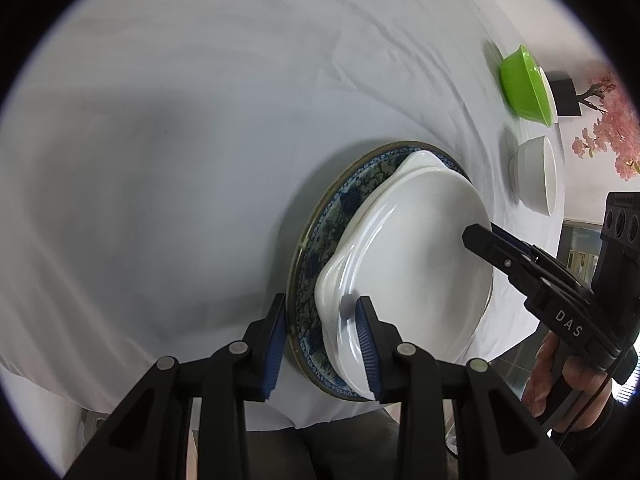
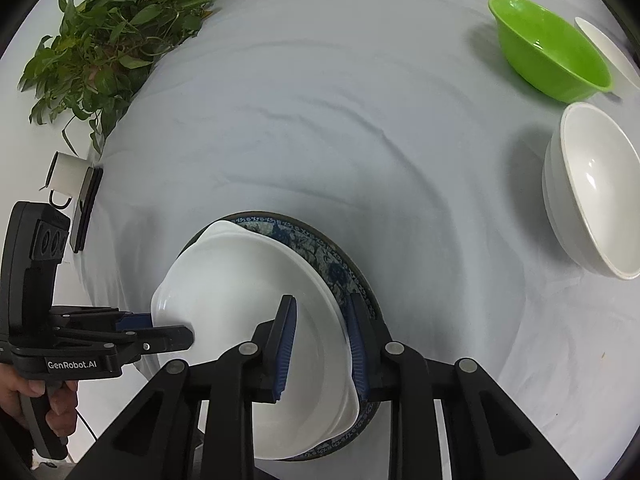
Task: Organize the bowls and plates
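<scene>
A white scalloped plate (image 1: 420,248) (image 2: 240,292) lies stacked on a blue patterned plate (image 1: 332,216) (image 2: 332,264) on the white tablecloth (image 1: 180,140). My left gripper (image 1: 322,308) straddles the near rim of both plates, one pad outside the blue rim and one on the white plate's inside, pressing on them. From the opposite side my right gripper (image 2: 320,300) clamps both rims the same way. Each gripper shows in the other's view, the right gripper (image 1: 476,236) and the left gripper (image 2: 176,332), each pinching the rim.
A green bowl (image 2: 548,48) and a white bowl (image 2: 592,192) stand at the far right, with another white dish (image 2: 608,48) behind the green one. A leafy plant (image 2: 112,28) and a white cup (image 2: 66,172) sit off the cloth's left edge. A hand (image 1: 560,380) holds the right gripper.
</scene>
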